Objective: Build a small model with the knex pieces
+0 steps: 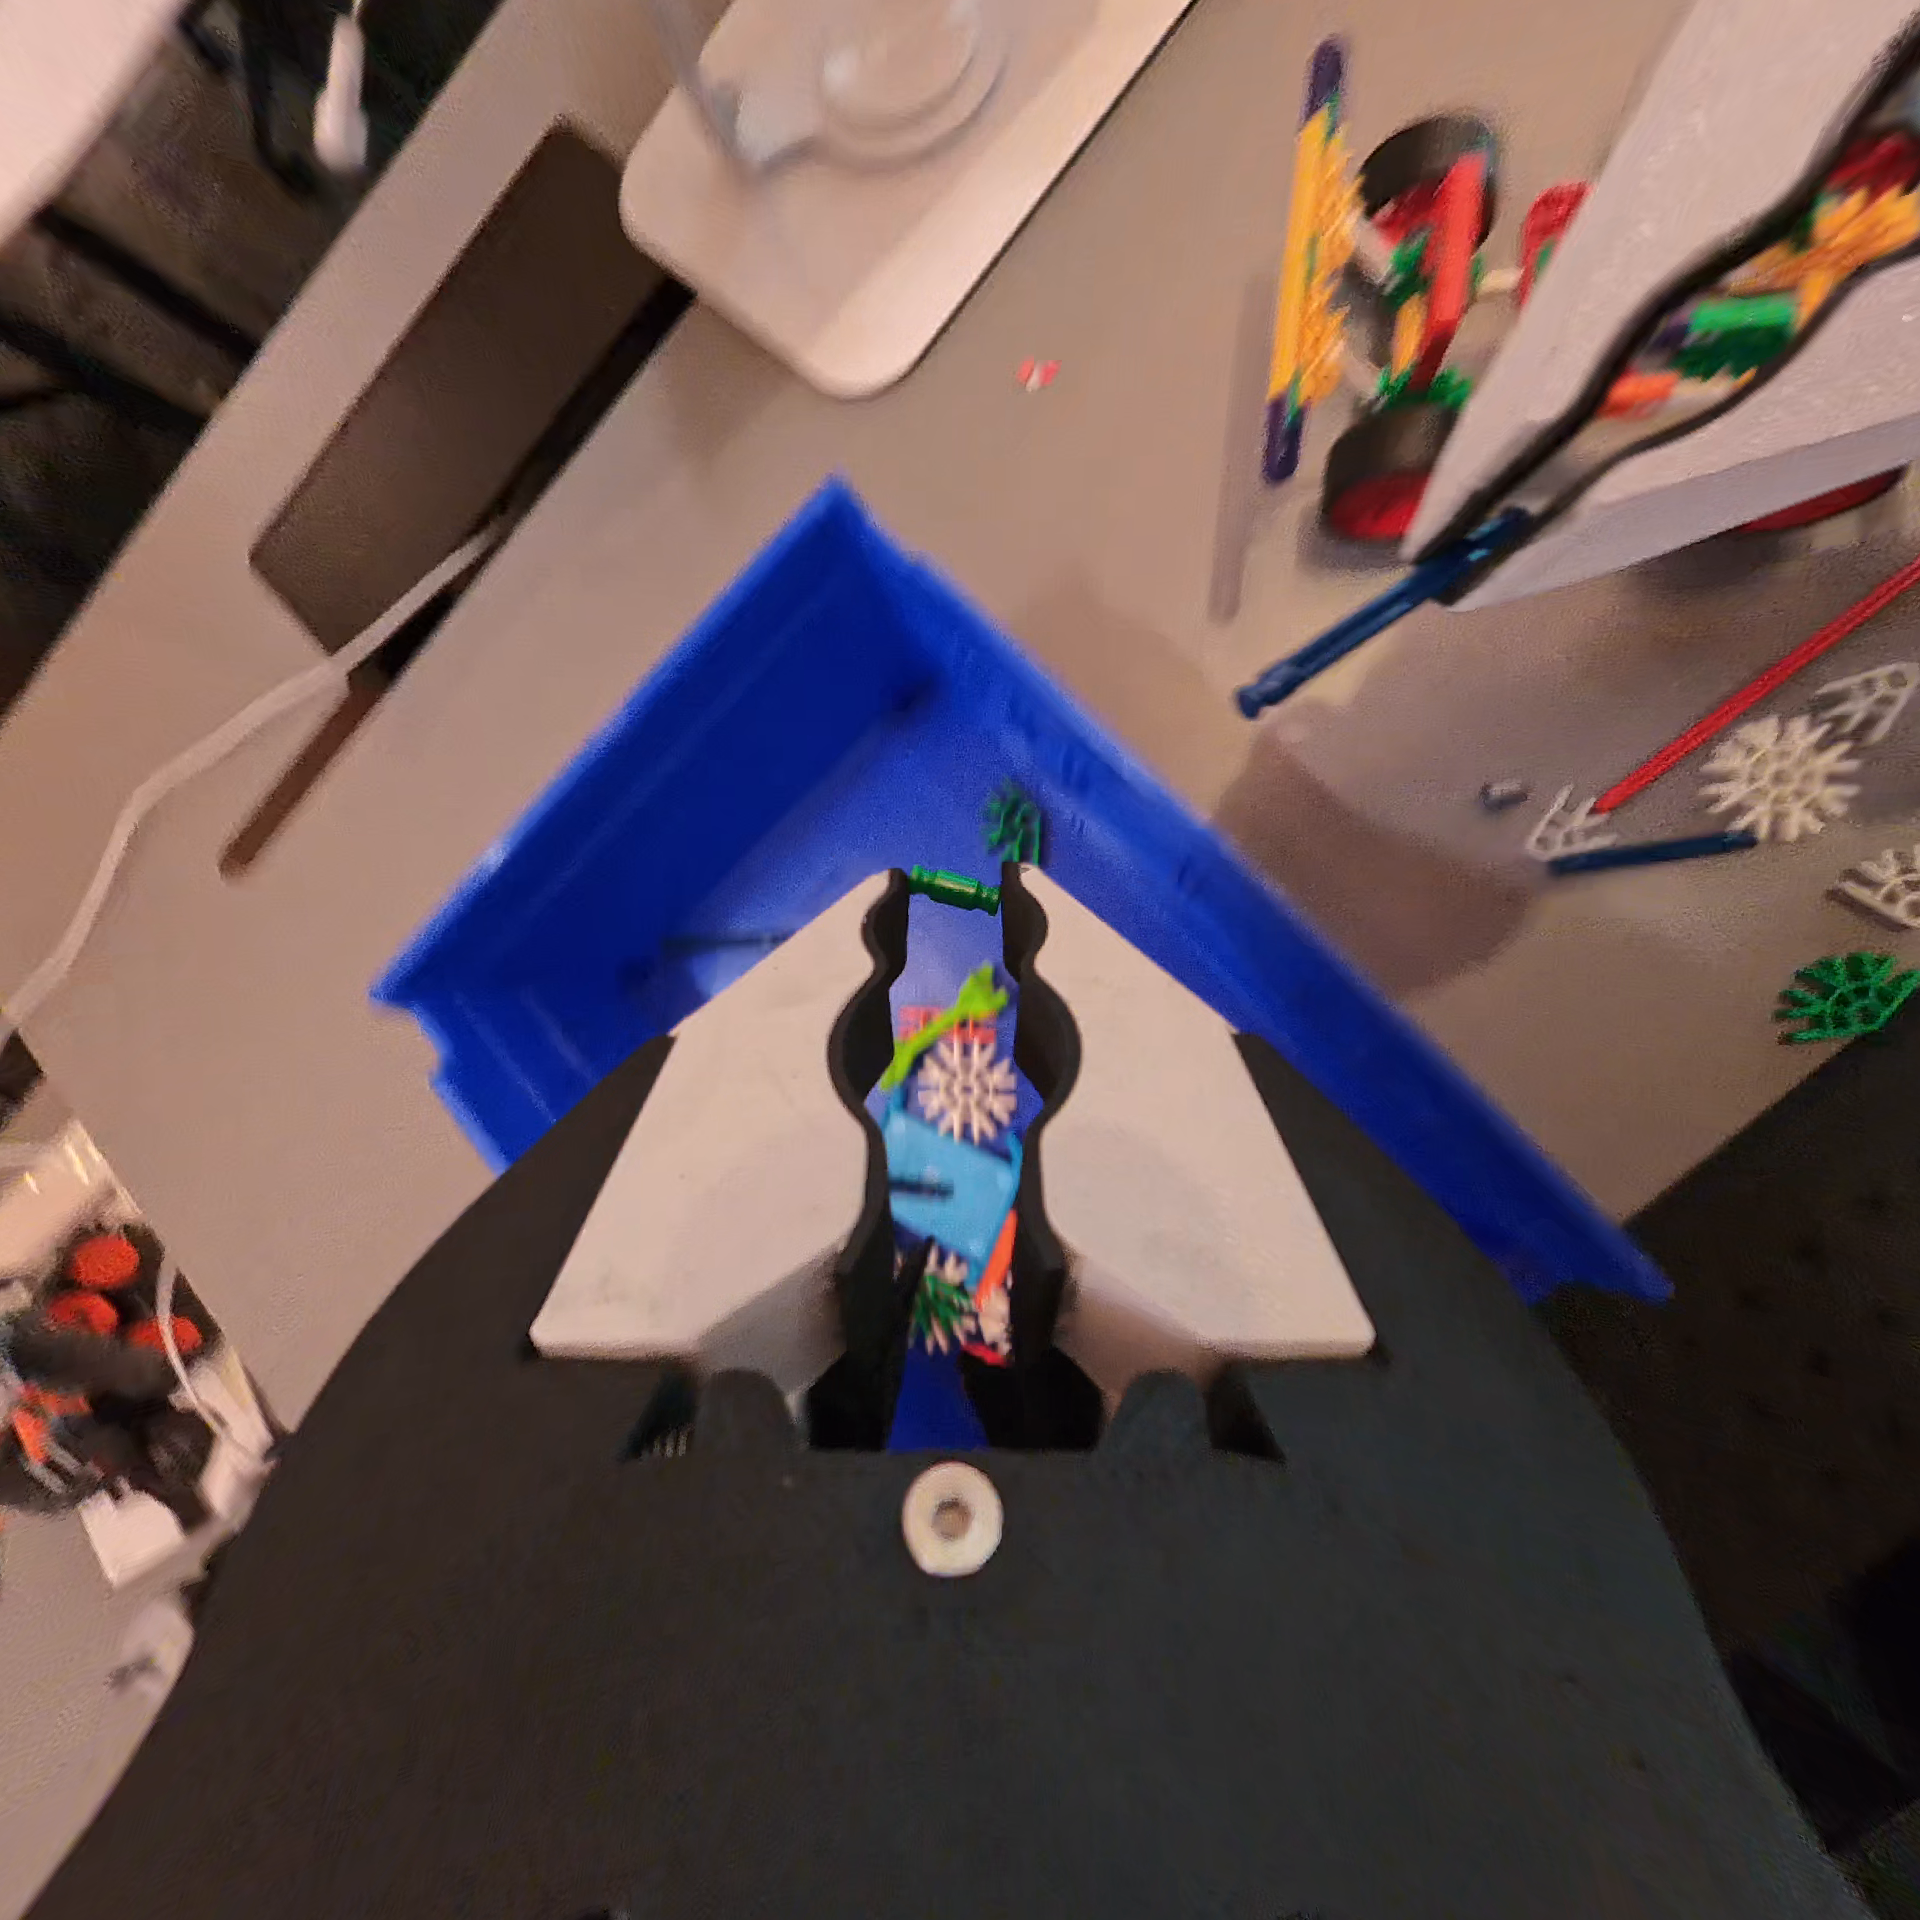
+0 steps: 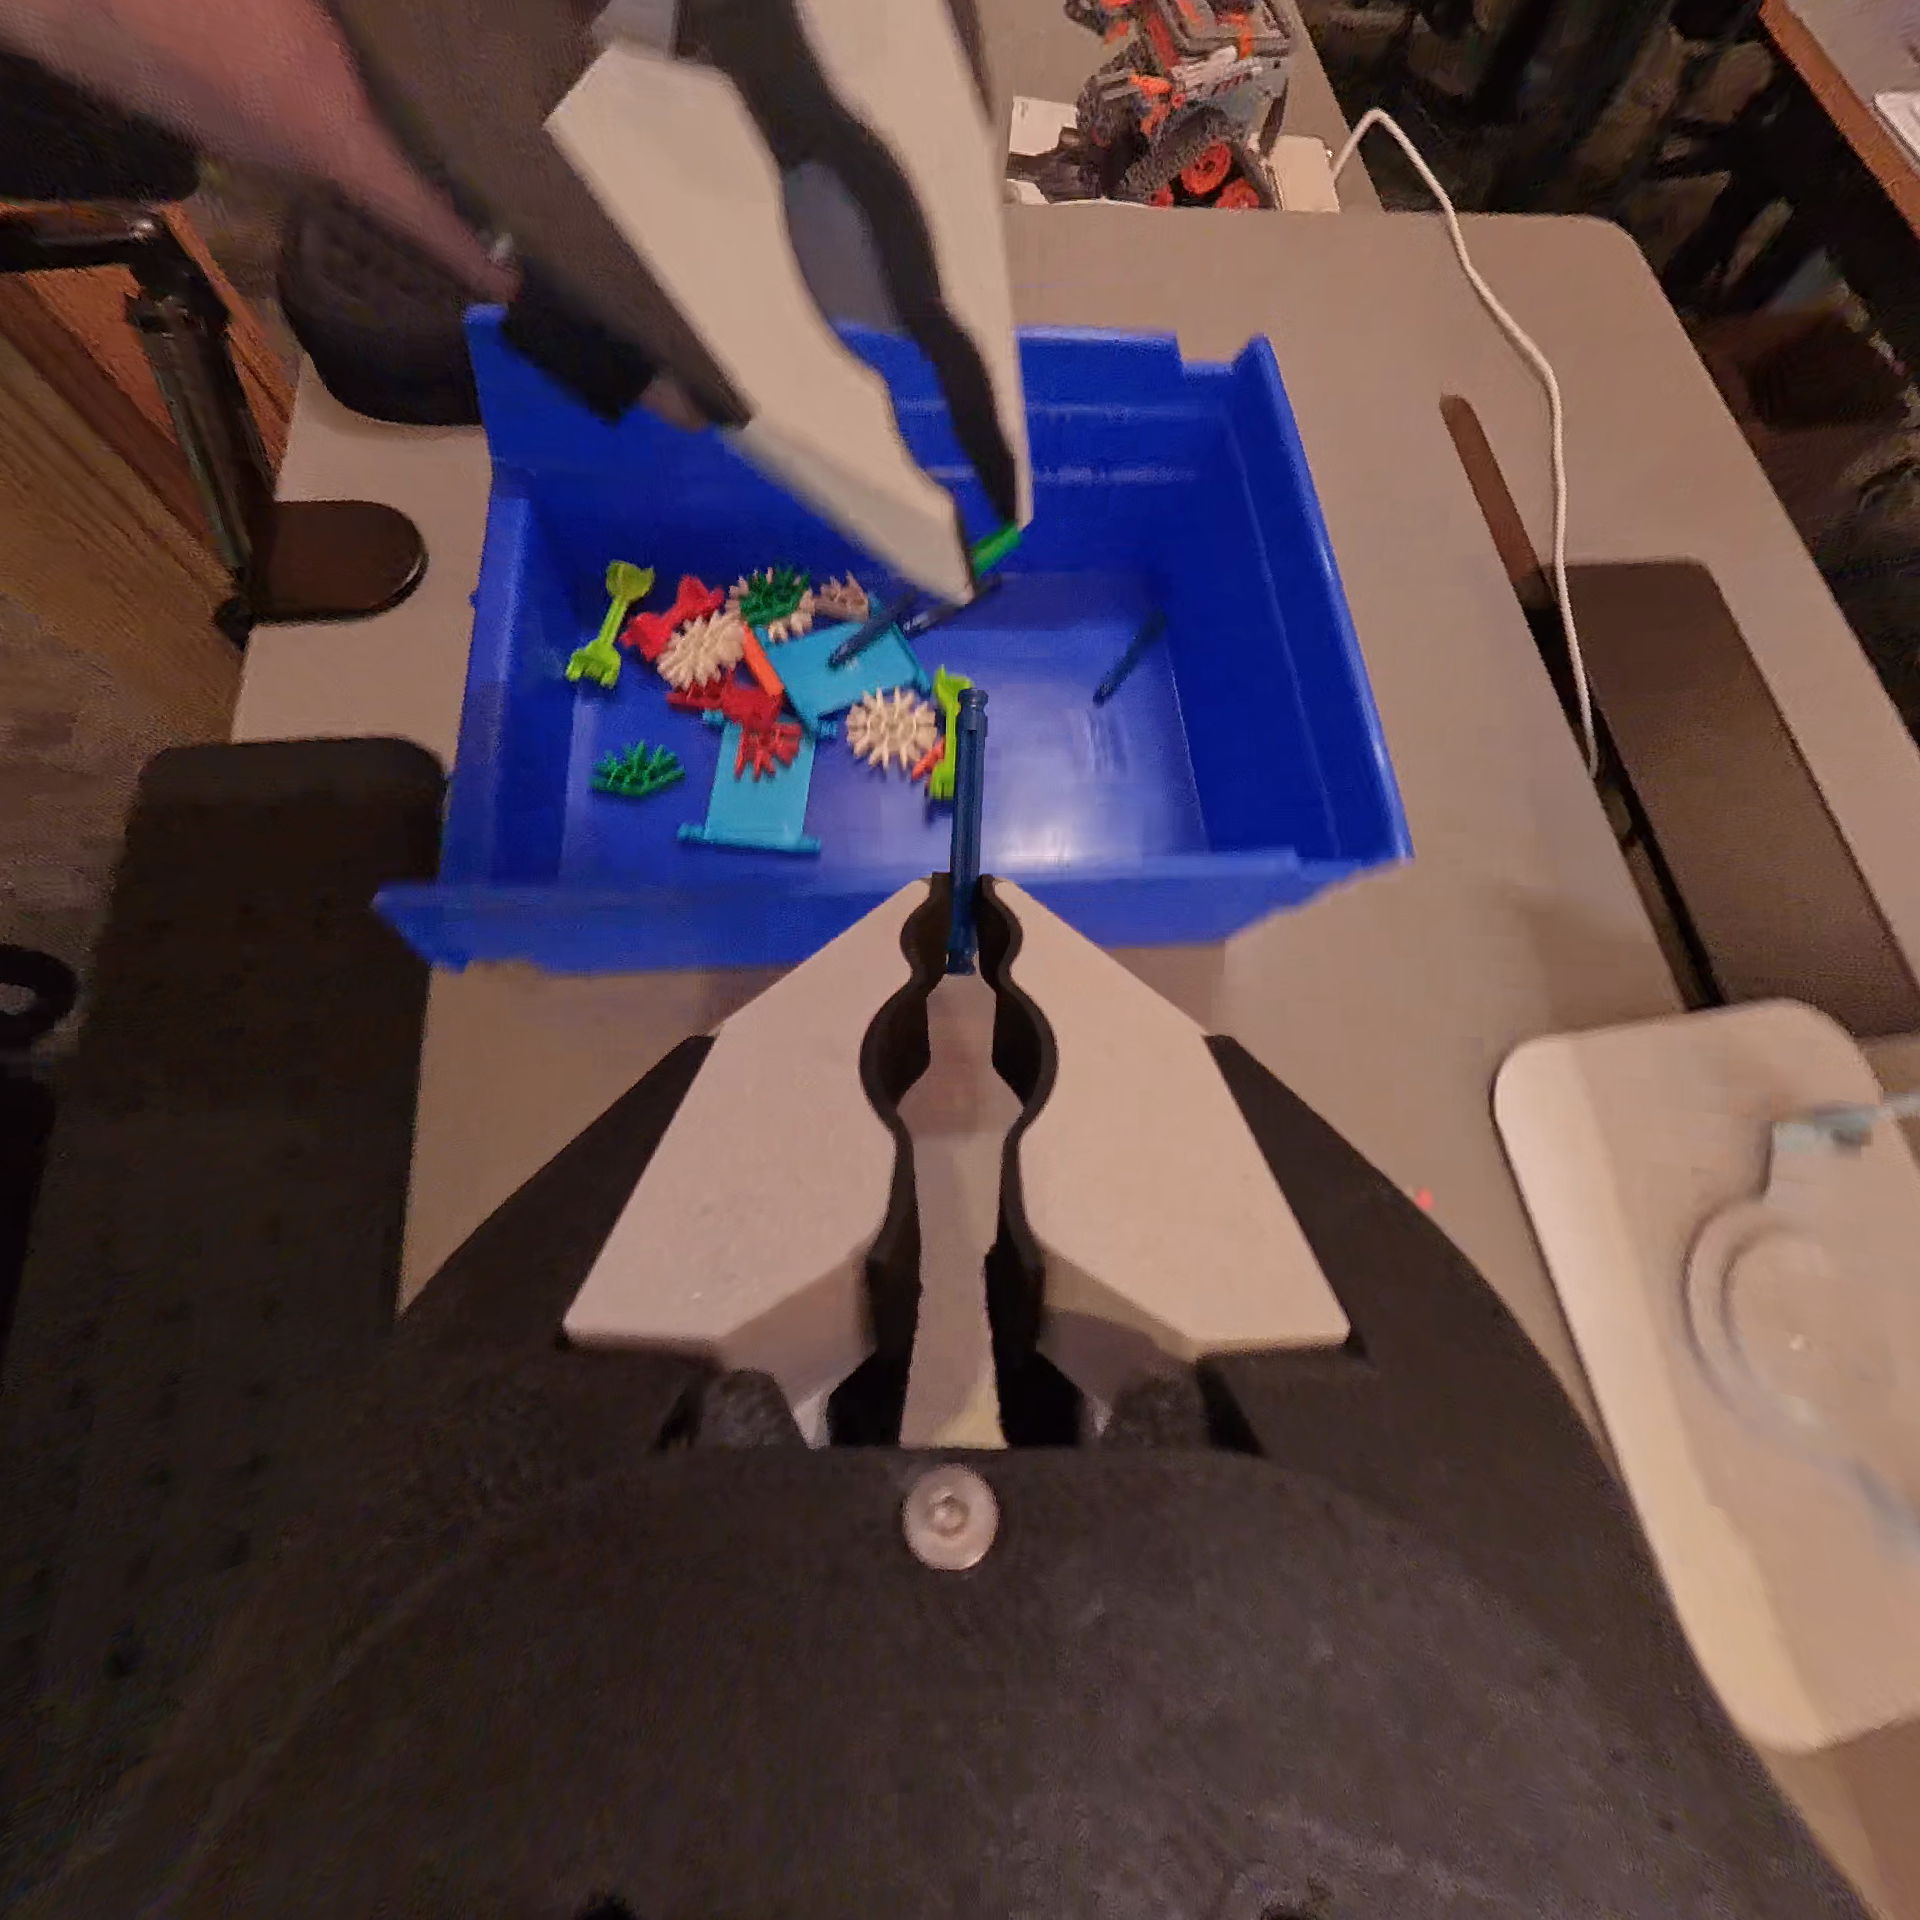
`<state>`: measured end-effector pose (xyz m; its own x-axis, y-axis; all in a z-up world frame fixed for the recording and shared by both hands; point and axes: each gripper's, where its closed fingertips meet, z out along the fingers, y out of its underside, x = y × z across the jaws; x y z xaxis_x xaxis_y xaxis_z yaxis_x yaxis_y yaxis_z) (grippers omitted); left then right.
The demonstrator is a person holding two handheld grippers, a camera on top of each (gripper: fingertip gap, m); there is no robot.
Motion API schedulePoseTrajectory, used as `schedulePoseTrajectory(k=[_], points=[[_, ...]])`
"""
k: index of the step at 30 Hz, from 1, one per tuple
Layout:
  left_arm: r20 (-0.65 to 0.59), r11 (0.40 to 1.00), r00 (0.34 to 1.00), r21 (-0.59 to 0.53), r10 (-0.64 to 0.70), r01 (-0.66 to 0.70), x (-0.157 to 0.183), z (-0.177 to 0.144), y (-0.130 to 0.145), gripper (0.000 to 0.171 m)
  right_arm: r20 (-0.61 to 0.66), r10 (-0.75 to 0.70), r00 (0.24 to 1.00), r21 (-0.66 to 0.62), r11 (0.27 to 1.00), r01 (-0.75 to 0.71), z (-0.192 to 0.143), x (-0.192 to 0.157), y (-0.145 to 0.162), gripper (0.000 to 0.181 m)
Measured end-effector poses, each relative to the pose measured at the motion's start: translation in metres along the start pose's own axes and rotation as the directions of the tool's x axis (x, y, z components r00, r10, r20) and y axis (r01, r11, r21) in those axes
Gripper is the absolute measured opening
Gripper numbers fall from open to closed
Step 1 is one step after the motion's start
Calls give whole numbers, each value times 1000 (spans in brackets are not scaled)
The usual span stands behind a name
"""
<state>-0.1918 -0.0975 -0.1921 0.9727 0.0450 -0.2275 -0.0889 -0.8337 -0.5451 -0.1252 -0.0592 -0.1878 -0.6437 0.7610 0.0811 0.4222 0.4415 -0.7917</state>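
pinching green rod, left gripper; right gripper clamps blue rod; loose parts left view only.

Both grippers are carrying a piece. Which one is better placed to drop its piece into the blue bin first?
Probably the left gripper: it hangs inside the blue bin with its short green rod over the floor. The right gripper is at the near rim, and its dark blue rod only pokes over the edge.

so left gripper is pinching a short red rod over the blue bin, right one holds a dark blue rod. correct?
Not quite: the short rod in the left gripper is green, not red, as the left wrist view shows. The rest holds: it is over the blue bin, and the right gripper holds a dark blue rod.
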Motion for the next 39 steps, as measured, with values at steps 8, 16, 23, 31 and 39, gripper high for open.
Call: schedulePoseTrajectory(k=[8, 16, 23, 31, 39], points=[[100, 975, 971, 76, -217, 210, -17, -19, 57, 54, -51, 36, 998, 21, 999, -35, 38, 8, -23, 37], [-213, 981, 973, 185, 92, -53, 117, -2, -55, 49, -181, 271, 945, -82, 954, -289, -111, 86, 173, 29], [-430, 957, 861, 25, 272, -289, 217, 68, -35, 59, -83, 220, 972, -227, 946, -233, -104, 88, 259, 39], [-420, 970, 883, -24, 211, -243, 222, 70, -19, 62, -65, 215, 975, -285, 932, -224, -88, 83, 274, 18], [-338, 995, 936, 29, 102, -98, 233, 44, 5, 59, -51, 103, 993, -108, 988, -108, -104, 67, 156, 18]])
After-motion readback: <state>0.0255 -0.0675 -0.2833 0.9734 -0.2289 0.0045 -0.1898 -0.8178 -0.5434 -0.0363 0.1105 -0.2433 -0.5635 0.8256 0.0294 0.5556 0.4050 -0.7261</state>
